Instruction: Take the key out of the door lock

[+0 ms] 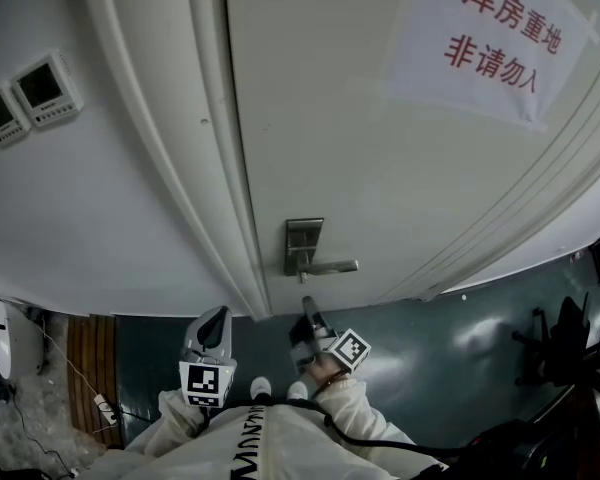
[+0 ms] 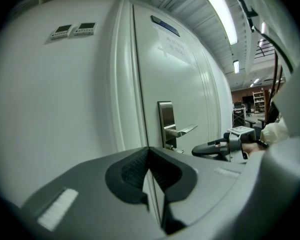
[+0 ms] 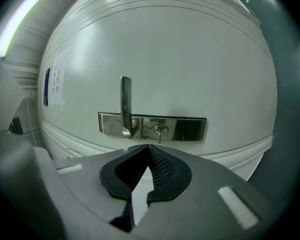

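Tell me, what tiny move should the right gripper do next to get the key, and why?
Probably open the right gripper first. Its fingers are shut with nothing between them, and the key in the lock plate ahead is untouched; shut fingers couldn't fit around it.

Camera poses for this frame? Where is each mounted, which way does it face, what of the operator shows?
Head view: on the person's head, looking steeply down the door at the lock plate; left tongs, right tongs and white sleeves show.
Left gripper view: on the left tongs, facing the door obliquely; right tongs show at right.
Right gripper view: on the right tongs, rolled sideways, square-on to the key.
Shared: all three see the lock plate.
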